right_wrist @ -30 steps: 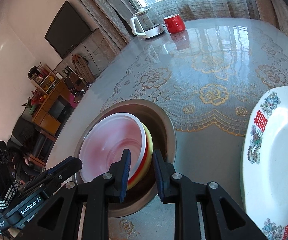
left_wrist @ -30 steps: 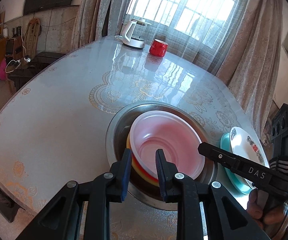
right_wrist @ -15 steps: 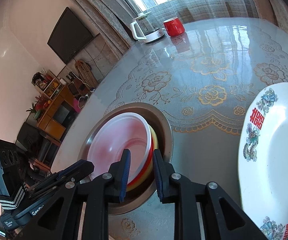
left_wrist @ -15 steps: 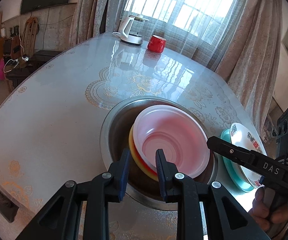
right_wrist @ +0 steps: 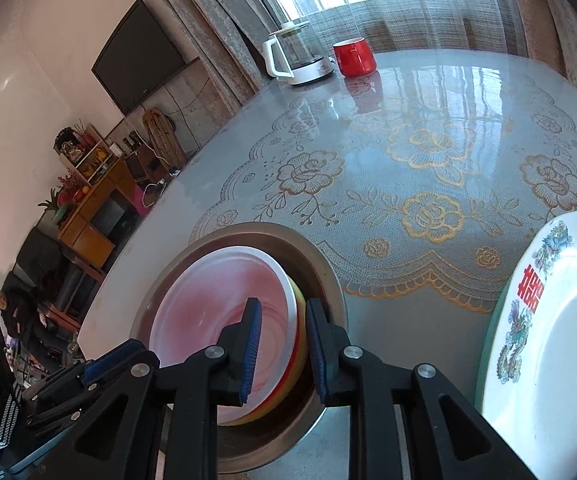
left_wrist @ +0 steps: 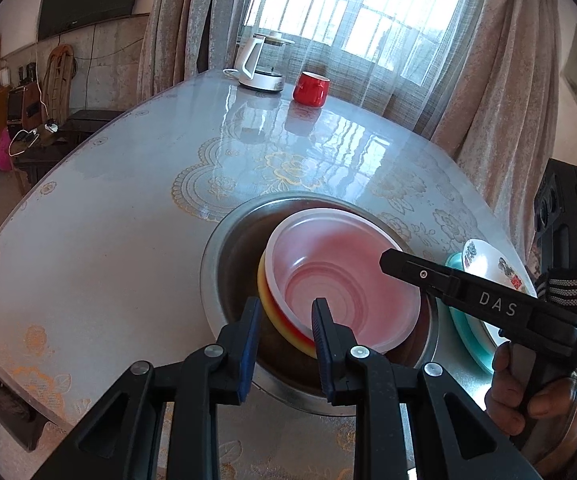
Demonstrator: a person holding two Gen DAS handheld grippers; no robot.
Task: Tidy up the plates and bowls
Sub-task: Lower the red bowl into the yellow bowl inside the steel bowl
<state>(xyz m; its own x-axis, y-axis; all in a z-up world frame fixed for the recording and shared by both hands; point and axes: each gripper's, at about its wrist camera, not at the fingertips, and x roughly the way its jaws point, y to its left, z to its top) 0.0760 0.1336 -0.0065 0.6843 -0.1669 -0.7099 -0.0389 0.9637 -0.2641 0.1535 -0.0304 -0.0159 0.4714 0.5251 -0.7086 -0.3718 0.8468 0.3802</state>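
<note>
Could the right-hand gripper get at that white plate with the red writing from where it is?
Probably yes. The white plate lies uncovered atop a teal plate right beside the right gripper, whose jaws now straddle the bowl stack's rim.

Basin (left_wrist: 224, 264): steel, round; upright on table; holds the bowl stack
Bowls (left_wrist: 344, 280): translucent pink-white on top, red and yellow rims beneath; nested; tilted against basin's wall
Plate (right_wrist: 560, 344): white, red character, floral border; lies on teal plate (left_wrist: 464, 320); just beside basin
</note>
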